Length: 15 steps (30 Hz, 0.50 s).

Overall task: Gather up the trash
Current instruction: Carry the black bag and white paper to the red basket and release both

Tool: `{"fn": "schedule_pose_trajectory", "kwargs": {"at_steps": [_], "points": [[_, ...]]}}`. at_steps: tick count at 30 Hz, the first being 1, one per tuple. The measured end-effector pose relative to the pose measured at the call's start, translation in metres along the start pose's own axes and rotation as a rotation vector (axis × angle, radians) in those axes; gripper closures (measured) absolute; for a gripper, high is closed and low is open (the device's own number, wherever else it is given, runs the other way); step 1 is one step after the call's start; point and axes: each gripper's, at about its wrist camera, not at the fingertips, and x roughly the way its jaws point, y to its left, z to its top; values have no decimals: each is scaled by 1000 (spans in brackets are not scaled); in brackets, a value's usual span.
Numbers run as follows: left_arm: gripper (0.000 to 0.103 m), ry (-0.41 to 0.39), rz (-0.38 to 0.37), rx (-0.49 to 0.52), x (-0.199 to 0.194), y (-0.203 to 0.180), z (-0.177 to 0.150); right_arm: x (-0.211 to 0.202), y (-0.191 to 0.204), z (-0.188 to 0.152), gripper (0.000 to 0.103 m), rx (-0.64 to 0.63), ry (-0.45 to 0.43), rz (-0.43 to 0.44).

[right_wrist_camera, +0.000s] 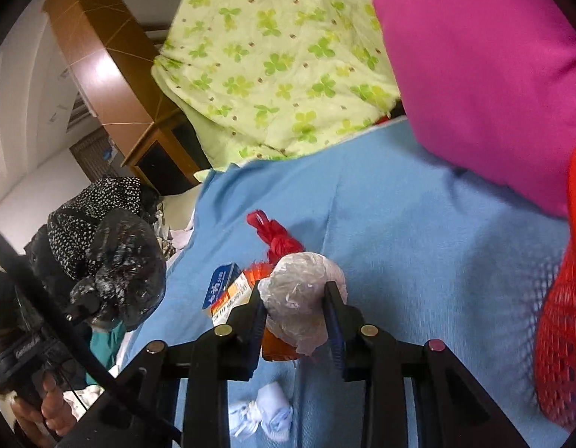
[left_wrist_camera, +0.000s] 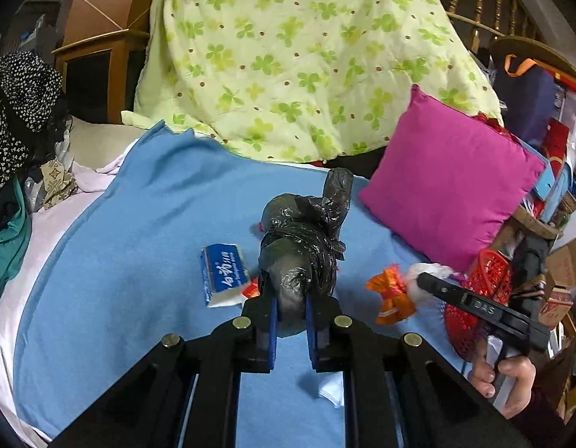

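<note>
A cluttered home bedroom: blue bedsheet [left_wrist_camera: 146, 231], clover-print quilt [left_wrist_camera: 288, 56], pink pillow [left_wrist_camera: 448, 183], wooden headboard [left_wrist_camera: 474, 3].

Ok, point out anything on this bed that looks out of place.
Litter strewn over the blue blanket: a blue-and-white carton, an orange wrapper, a red scrap, white wads. The left gripper grips a black bag, the right gripper a clear bag.

A bed under a blue blanket [left_wrist_camera: 146, 201] carries a clover-print quilt [left_wrist_camera: 288, 48] and a magenta pillow [left_wrist_camera: 452, 183] at its far edge. A wooden cabinet [left_wrist_camera: 101, 63] stands beyond, a spindled wooden railing [left_wrist_camera: 485, 3] at right.
</note>
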Motion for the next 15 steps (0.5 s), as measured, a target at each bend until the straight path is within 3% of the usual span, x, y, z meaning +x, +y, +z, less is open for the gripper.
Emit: {"fn": "schedule_pose_trajectory", "kwargs": {"at_steps": [15], "points": [[89,1,-19,-10,-2,-16,-14,-2,-25,4,67,123,15,51]]}}
